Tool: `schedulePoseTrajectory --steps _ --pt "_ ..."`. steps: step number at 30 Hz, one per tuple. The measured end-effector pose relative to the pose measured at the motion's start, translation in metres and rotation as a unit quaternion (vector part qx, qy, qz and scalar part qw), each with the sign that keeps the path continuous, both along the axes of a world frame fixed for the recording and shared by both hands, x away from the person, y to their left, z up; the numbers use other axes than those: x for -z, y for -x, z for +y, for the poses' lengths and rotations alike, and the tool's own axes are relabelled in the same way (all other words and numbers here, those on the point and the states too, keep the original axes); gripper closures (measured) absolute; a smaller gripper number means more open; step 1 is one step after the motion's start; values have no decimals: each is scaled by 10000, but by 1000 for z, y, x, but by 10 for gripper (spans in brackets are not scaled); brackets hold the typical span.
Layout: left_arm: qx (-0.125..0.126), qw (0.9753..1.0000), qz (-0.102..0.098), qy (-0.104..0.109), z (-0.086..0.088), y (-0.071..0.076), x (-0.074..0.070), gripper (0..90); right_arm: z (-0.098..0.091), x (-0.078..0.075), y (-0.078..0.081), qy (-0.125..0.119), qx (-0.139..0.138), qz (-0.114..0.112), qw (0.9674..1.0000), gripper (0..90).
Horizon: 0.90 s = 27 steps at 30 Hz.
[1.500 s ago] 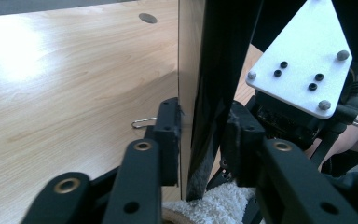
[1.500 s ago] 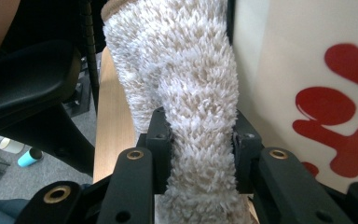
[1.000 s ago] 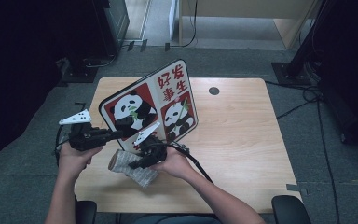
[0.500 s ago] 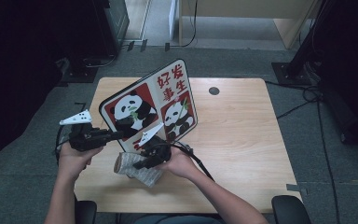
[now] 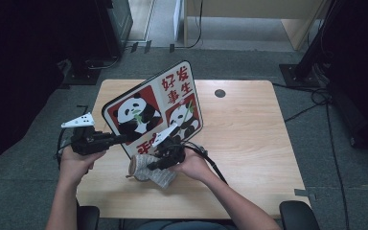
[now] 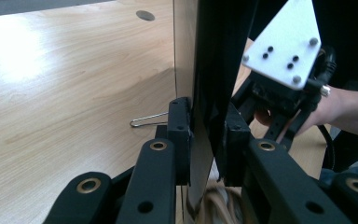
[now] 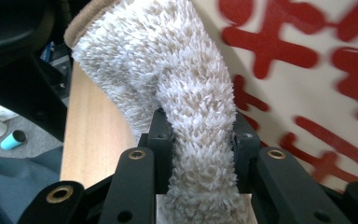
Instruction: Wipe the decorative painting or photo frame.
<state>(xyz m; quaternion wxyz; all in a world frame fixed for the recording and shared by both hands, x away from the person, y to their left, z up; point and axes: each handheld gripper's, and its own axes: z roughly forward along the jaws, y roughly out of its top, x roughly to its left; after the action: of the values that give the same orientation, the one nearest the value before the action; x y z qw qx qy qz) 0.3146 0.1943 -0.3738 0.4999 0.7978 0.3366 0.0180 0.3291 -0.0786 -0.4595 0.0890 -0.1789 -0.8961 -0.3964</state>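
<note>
Left gripper (image 5: 117, 139), centre-left of high view: jaws clamped on edge of panda board (image 5: 153, 112), held tilted over table (image 5: 249, 143). Right gripper (image 5: 151, 166), lower centre: jaws pinching fuzzy sock (image 5: 146, 170), just below the board.

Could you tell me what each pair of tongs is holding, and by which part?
The left tongs clamp the panda board by its edge. The right tongs pinch the fluffy sock around its middle.

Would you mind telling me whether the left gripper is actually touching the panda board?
Touching. In the left gripper view, the left gripper has both black jaws pressed against opposite faces of the panda board, with no gap on either side.
</note>
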Motion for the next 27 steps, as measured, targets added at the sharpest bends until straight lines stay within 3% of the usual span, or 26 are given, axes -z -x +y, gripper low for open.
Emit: schedulePoseTrajectory --steps 11,22,27 --pt "1 10000 30 76 1 -1 1 785 -14 -17 0 -316 -103 -1 9994 699" --pt "-13 10000 24 71 1 -1 1 784 -32 -50 -1 -637 -36 -75 9979 699" --pt "-10 10000 13 44 1 -1 1 783 -40 -74 -6 -738 45 -191 9971 699"
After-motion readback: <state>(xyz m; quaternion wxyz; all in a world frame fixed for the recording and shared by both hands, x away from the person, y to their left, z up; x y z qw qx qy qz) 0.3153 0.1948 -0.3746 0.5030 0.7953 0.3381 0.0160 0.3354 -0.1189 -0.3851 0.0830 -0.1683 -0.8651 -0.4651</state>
